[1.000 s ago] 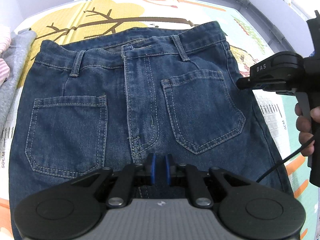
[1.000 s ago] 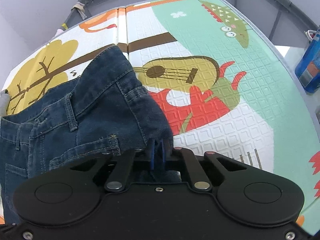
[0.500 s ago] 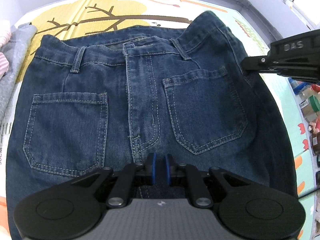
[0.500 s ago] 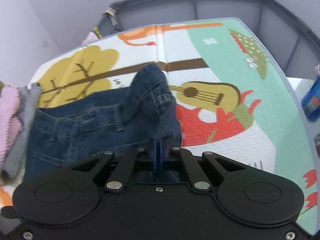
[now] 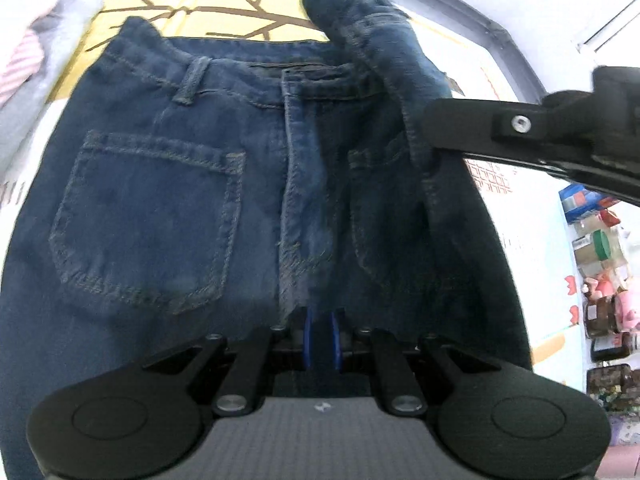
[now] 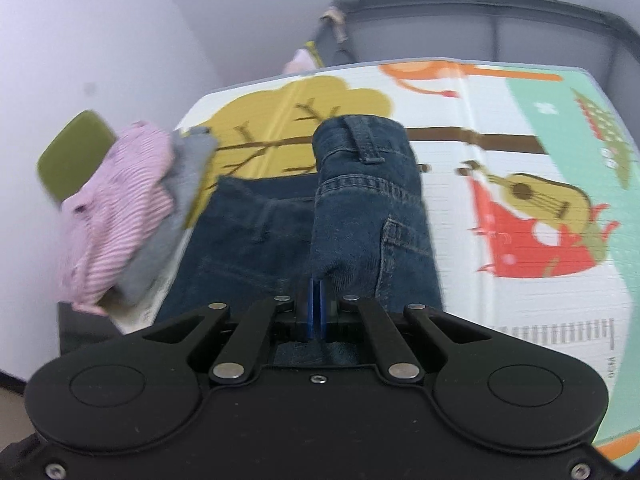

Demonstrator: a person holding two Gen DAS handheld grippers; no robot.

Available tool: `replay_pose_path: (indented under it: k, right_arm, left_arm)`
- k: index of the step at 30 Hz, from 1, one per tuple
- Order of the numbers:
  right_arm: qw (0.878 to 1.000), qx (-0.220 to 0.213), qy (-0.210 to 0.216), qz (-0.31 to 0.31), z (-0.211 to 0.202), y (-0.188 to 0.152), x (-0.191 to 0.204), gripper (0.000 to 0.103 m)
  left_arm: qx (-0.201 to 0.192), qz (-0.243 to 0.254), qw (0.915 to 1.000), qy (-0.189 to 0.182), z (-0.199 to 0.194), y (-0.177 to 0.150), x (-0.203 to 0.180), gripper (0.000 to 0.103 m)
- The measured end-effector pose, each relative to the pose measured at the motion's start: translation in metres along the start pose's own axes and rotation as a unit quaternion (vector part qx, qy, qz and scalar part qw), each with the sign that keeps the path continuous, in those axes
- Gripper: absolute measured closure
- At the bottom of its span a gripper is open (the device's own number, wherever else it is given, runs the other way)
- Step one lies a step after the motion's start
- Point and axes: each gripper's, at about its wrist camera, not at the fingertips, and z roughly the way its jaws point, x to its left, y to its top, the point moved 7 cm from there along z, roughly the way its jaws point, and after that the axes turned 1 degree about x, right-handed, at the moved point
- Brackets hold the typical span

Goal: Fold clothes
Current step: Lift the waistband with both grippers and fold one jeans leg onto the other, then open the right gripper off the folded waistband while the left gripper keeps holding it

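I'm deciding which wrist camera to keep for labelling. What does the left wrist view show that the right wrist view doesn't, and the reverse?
Only the left wrist view: the jeans' back pocket, the right gripper's arm reaching in from the side, and cluttered shelves. Only the right wrist view: the guitar picture on the mat and a green object behind the pink striped garment. Both show the jeans, the tree-print mat and closed fingers pinching denim.

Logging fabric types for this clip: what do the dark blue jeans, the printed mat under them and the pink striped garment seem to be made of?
Dark blue jeans: denim, matte, with a twill weave and pale contrast stitching on the pockets. Printed mat: probably foam with a slightly glossy, embossed grid surface. Pink striped garment: soft, thin cloth, perhaps cotton; blur leaves the weave unclear.
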Motion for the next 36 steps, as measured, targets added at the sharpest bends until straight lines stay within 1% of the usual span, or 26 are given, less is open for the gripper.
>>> replay_pose_path:
  k: [2, 4, 12, 13, 15, 21, 24, 26, 27, 30, 34, 36]
  right_arm:
    - [1.0, 0.003, 0.006, -0.006, -0.001, -0.003, 0.012, 0.101]
    - [1.0, 0.007, 0.012, -0.011, -0.003, -0.005, 0.023, 0.101]
    - [0.999, 0.015, 0.025, -0.019, -0.003, -0.012, 0.061, 0.101]
    - [0.999, 0.016, 0.026, -0.022, -0.002, -0.014, 0.066, 0.103]
    - [0.999, 0.018, 0.031, -0.027, 0.001, -0.017, 0.079, 0.103]
    - [0.996, 0.011, -0.03, -0.089, 0.028, -0.026, 0.114, 0.103]
    - [0.995, 0.03, -0.051, -0.078, 0.043, -0.031, 0.112, 0.098]
    - [0.995, 0.042, -0.059, -0.064, 0.051, -0.034, 0.109, 0.083]
    - [0.995, 0.04, -0.067, -0.065, 0.051, -0.034, 0.109, 0.08]
    - [0.992, 0.031, -0.094, -0.076, 0.049, -0.028, 0.11, 0.075]
    - [0.99, 0.027, -0.111, -0.087, 0.047, -0.016, 0.112, 0.064]
    - [0.988, 0.031, -0.12, -0.096, 0.051, -0.012, 0.113, 0.061]
  left_arm:
    - [-0.005, 0.013, 0.9997, 0.022, -0.01, -0.007, 0.007, 0.09]
    - [-0.003, 0.016, 0.9991, 0.039, -0.017, -0.014, 0.018, 0.09]
    - [0.009, 0.006, 0.9971, 0.075, -0.044, -0.041, 0.062, 0.09]
    - [0.01, 0.003, 0.9969, 0.078, -0.046, -0.044, 0.066, 0.09]
    - [0.012, -0.003, 0.9966, 0.081, -0.049, -0.047, 0.075, 0.09]
    - [0.014, -0.023, 0.9973, 0.069, -0.059, -0.058, 0.092, 0.089]
    - [0.01, -0.023, 0.9978, 0.062, -0.068, -0.064, 0.095, 0.088]
    - [0.006, -0.024, 0.9981, 0.056, -0.07, -0.065, 0.096, 0.088]
    - [0.005, -0.024, 0.9983, 0.053, -0.071, -0.065, 0.097, 0.088]
    - [0.0, -0.019, 0.9989, 0.043, -0.074, -0.063, 0.094, 0.087]
    - [-0.009, -0.02, 0.9994, 0.027, -0.077, -0.059, 0.088, 0.084]
    - [-0.01, -0.019, 0.9995, 0.023, -0.081, -0.058, 0.084, 0.084]
